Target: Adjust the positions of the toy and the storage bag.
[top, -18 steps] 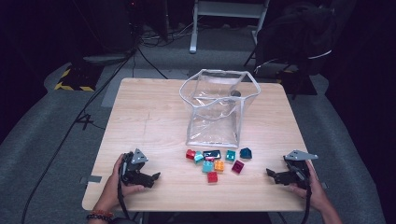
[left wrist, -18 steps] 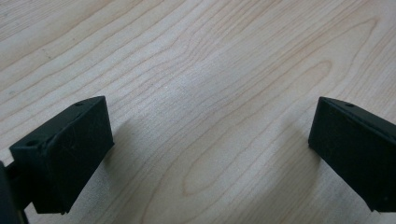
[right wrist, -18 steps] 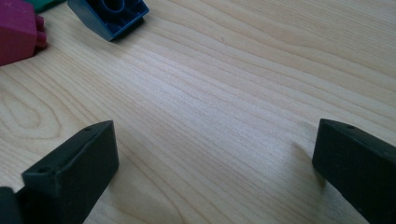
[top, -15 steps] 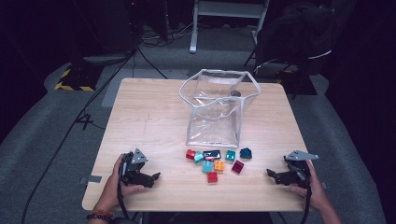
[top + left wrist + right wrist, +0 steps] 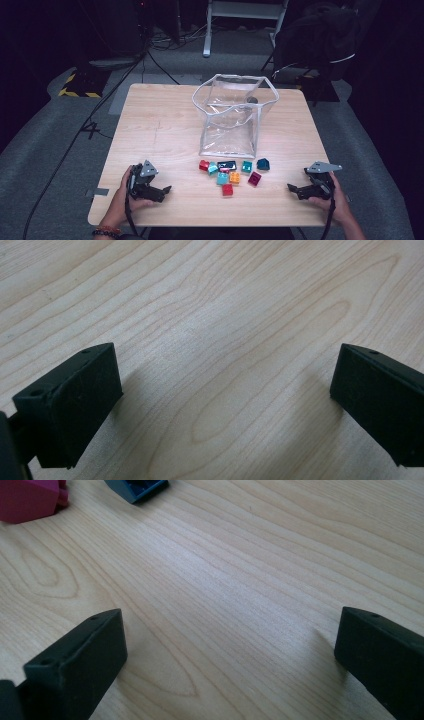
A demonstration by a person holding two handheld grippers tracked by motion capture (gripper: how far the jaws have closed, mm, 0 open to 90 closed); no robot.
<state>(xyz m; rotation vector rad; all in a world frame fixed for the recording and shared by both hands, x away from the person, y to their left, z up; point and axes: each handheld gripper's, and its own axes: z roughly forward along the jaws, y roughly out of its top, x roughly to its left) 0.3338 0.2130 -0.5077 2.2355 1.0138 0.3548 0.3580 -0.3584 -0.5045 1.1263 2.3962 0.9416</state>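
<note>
Both claws rested on the near edge of the table, well apart from each other. The left claw stood with its jaws spread wide and nothing but bare wood between them; the right claw was spread the same way and equally empty. The small blocks lay in a loose cluster between the two claws, just in front of the clear plastic bag, which stood open-mouthed at the middle of the table.

Probable hazards from this position:

1. Crowding. The blocks lay touching or nearly touching. A claw brought down on one could catch a neighbour and push it aside or pinch two at once.
2. Slip. The blocks looked hard and smooth. An off-centre pinch could squirt a piece out sideways, possibly off the table edge.
3. Bag collapse. The bag walls were thin and unsupported. A claw brushing the rim could fold the mouth shut or tip the bag backward, so a released block would land outside.
4. Claw conflict. Both claws pointed inward toward the same cluster; a simultaneous approach could bring them into contact.

The magenta block and dark blue block lay nearest the right claw.
</note>
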